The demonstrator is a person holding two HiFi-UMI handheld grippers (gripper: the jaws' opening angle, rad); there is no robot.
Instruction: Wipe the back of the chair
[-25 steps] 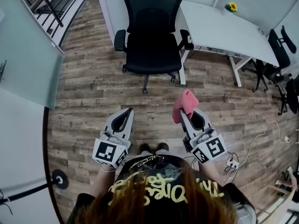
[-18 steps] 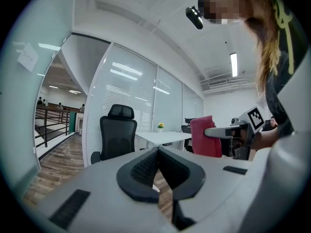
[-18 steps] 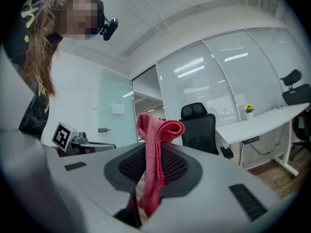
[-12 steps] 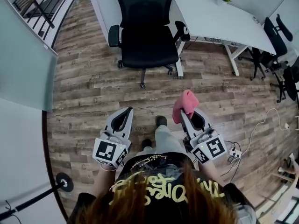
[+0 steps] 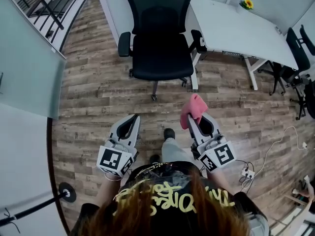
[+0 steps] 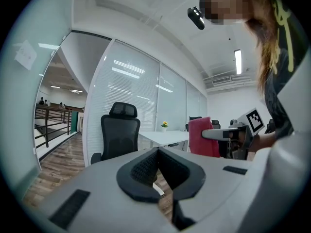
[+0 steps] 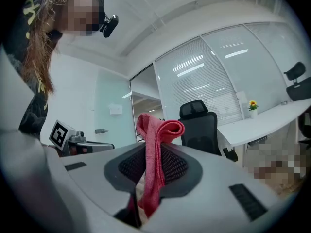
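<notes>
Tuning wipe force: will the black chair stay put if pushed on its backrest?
Likely rolls or swivels: the chair stands on a central post and star base on smooth wood floor. The desk close beside it may block travel.

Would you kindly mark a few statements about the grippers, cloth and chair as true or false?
1. The right gripper is shut on the pink cloth. True.
2. The left gripper holds a sponge. False: its jaws are together on nothing.
3. The cloth touches the chair's back. False: the black chair stands apart, ahead of both grippers.
4. A yellow flower stands on the white desk. True.
</notes>
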